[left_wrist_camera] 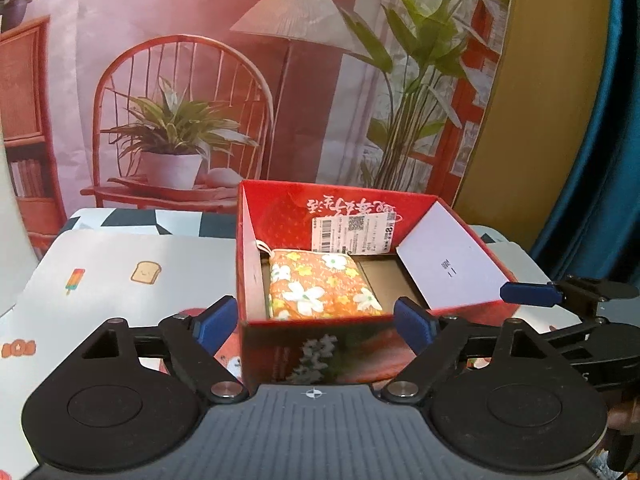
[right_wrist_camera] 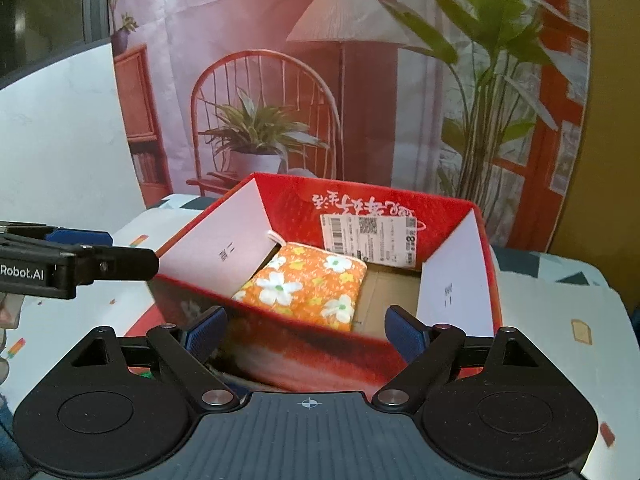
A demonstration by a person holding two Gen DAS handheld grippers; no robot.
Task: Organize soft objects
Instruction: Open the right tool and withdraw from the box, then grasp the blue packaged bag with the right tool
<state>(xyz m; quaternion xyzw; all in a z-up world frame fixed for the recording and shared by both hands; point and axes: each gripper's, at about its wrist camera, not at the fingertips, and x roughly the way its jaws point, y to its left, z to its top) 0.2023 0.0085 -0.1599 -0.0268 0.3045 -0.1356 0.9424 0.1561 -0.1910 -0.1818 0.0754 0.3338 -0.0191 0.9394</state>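
An orange floral cloth pouch [left_wrist_camera: 322,283] lies flat inside an open red cardboard box [left_wrist_camera: 280,216], against its left wall. It also shows in the right wrist view [right_wrist_camera: 306,286], inside the same box [right_wrist_camera: 400,204]. My left gripper [left_wrist_camera: 316,326] is open and empty, its blue pads either side of the box's near wall. My right gripper [right_wrist_camera: 306,330] is open and empty just before the box's near edge. The right gripper's fingers [left_wrist_camera: 532,294] show at the box's right side in the left view. The left gripper's fingers [right_wrist_camera: 80,256] show at the box's left.
The box stands on a table with a white mat [left_wrist_camera: 120,264] printed with toast and popsicle pictures. A printed backdrop [left_wrist_camera: 240,80] of a chair, lamp and plants hangs behind. A white shipping label [left_wrist_camera: 352,234] is stuck inside the box's back wall.
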